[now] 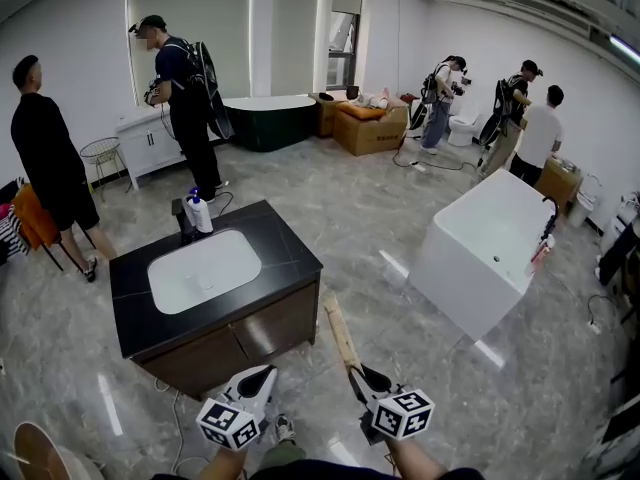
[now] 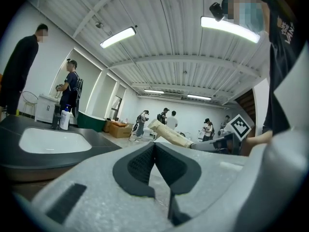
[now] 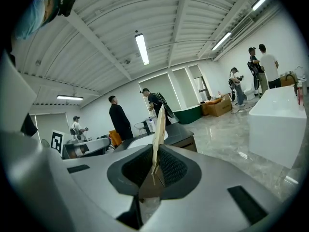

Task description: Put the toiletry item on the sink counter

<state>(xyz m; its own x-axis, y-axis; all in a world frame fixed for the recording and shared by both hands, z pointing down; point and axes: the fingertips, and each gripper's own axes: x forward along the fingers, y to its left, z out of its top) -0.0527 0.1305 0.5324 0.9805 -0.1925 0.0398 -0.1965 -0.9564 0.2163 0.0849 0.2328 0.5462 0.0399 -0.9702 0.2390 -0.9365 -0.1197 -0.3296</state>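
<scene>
A black sink counter (image 1: 285,243) with a white basin (image 1: 203,270) stands ahead and to the left in the head view. At its back edge are a white pump bottle (image 1: 201,212) and a dark faucet (image 1: 181,219). My right gripper (image 1: 366,376) is shut on a long, flat beige toiletry tube (image 1: 342,334) that points up toward the counter's near corner without reaching it. In the right gripper view the tube (image 3: 158,127) stands edge-on between the pads. My left gripper (image 1: 264,377) is shut with nothing in it; its pads (image 2: 145,163) meet. The counter (image 2: 29,156) lies to its left.
A white bathtub (image 1: 490,243) stands on the floor to the right. A person in black (image 1: 50,158) stands left of the counter, and another person (image 1: 185,93) stands behind it by a white cabinet (image 1: 145,140). Farther back are a dark green tub (image 1: 268,120), cardboard boxes (image 1: 372,128) and several people.
</scene>
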